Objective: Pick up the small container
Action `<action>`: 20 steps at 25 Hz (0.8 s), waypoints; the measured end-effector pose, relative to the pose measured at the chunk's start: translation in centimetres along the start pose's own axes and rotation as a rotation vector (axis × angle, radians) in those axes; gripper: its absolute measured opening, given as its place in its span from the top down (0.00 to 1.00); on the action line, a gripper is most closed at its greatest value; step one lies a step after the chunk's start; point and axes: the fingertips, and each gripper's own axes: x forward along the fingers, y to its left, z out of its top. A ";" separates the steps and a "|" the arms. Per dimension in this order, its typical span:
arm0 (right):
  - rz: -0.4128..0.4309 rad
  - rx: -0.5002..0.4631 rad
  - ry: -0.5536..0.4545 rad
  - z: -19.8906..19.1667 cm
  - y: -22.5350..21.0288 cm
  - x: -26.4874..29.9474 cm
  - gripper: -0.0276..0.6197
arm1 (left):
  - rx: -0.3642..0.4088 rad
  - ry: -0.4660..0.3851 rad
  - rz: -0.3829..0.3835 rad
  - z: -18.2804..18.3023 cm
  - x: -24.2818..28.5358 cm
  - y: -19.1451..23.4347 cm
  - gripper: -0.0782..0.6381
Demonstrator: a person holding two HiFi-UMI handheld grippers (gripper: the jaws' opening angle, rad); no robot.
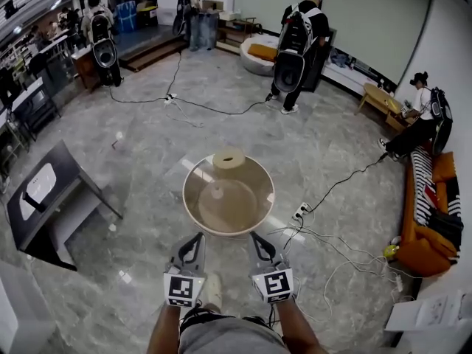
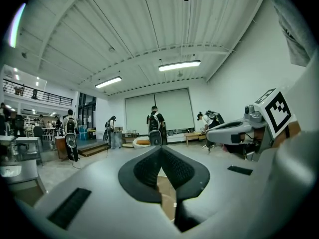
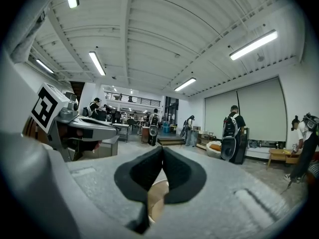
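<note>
The small container (image 1: 228, 161), a squat cream cylinder, stands at the far edge of a round glass-topped table (image 1: 193, 198) in the head view. Both grippers hang side by side just short of the table's near rim, well away from the container. My left gripper (image 1: 198, 237) is shut, its dark pads meeting at the tips with nothing between them (image 2: 160, 151). My right gripper (image 1: 255, 236) is shut and empty as well (image 3: 163, 151). A tan piece of the table (image 3: 157, 195) shows under the jaws in the right gripper view. Each gripper view shows the other gripper's marker cube (image 2: 275, 109) at its side.
A dark low side table (image 1: 51, 198) stands to the left. A power strip (image 1: 300, 214) and loose cables (image 1: 335, 249) lie on the stone floor to the right. An orange sofa (image 1: 424, 234) lines the right wall. Several people (image 1: 299, 39) stand further back.
</note>
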 end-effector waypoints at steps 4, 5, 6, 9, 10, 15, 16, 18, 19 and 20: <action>-0.011 0.003 0.019 -0.1 -0.4 5.0 0.96 | -0.008 0.006 -0.019 -0.6 3.3 3.9 0.87; -0.013 0.002 0.023 -0.1 -0.4 6.3 0.96 | -0.009 0.007 -0.022 -0.8 4.0 4.9 0.87; -0.016 0.001 0.026 -0.1 -0.4 7.5 0.96 | -0.011 0.008 -0.026 -1.1 4.7 5.9 0.87; -0.029 0.004 0.041 -0.6 -0.6 10.7 0.96 | -0.018 0.010 -0.038 -1.8 6.6 8.5 0.87; -0.032 0.008 0.047 -0.8 -0.6 11.6 0.96 | -0.020 0.010 -0.043 -2.0 7.1 9.2 0.87; -0.042 0.009 0.062 -0.9 -0.5 15.6 0.96 | -0.052 0.014 -0.056 -2.4 9.5 12.4 0.87; -0.044 0.009 0.066 -1.0 -0.5 16.2 0.96 | -0.044 0.011 -0.062 -2.6 9.9 12.9 0.87; -0.051 0.009 0.077 -1.5 -0.6 17.4 0.96 | -0.038 0.010 -0.069 -3.2 10.7 13.8 0.87; -0.053 0.008 0.084 -1.8 -0.7 18.0 0.96 | -0.039 0.013 -0.070 -3.6 11.1 14.2 0.87; -0.054 0.007 0.091 -2.1 -0.8 18.6 0.96 | -0.041 0.017 -0.071 -3.9 11.5 14.7 0.87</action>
